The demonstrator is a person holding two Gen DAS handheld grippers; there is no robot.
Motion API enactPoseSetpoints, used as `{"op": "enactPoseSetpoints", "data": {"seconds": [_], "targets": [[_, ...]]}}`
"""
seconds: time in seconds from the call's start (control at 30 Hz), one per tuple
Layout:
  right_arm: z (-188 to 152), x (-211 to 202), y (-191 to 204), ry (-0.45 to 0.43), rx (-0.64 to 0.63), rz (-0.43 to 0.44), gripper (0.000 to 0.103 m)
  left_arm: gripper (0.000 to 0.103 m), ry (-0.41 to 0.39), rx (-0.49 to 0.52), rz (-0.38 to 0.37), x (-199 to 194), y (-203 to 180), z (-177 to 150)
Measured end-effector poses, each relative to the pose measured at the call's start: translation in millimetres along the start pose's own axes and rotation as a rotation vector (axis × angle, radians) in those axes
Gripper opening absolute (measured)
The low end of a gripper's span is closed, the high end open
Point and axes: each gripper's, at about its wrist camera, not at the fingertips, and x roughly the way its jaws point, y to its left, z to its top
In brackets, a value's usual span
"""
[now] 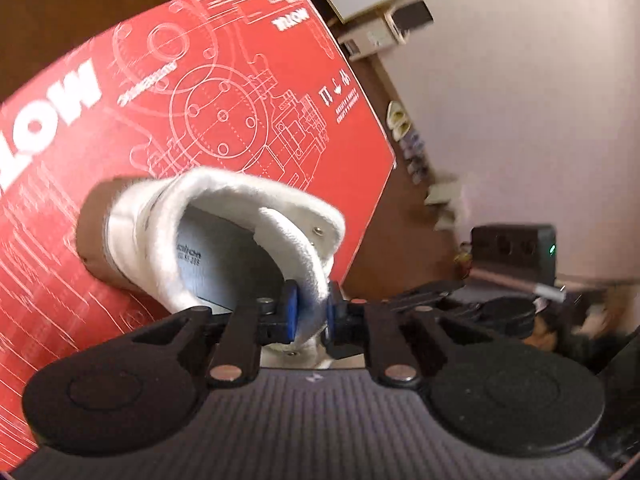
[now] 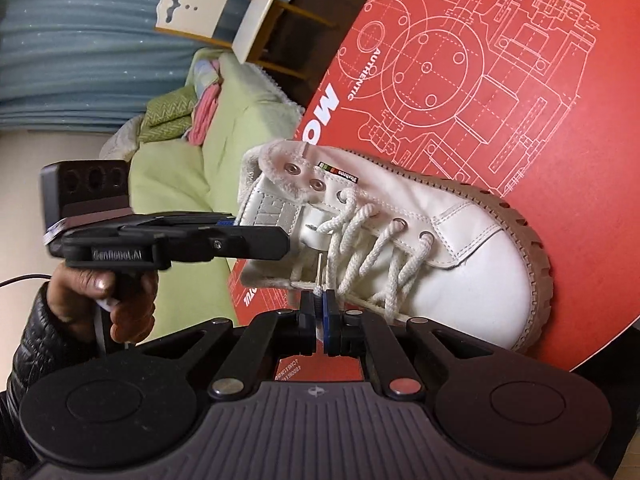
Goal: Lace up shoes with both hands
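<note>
Both gripper jaws shut: collar (image 1: 316, 292), lace (image 2: 317, 291).

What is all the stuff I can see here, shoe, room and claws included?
Boot: one, white, tan sole, lying on the box.
Lace: one, white, criss-crossed through lower eyelets.
Box: one, red, white drawings, under the boot.
Sofa: one, pale green, behind.
Chair: one, white and wood, far back.
Left claw: black, blue pads, shut on the boot's collar.
Right claw: black, shut on the lace.
Hand: one, dark sleeve, holding the left claw's handle.
</note>
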Motion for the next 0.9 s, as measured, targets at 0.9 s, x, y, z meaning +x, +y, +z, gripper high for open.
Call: {"op": "enactPoseSetpoints", "data": {"seconds": [0.9], "targets": [[6.7, -7.0, 23.4, -0.034, -0.164, -0.051, 0.004, 0.011, -0.044, -0.004, -0.038, -0.7, 2.3, -12.0]]}}
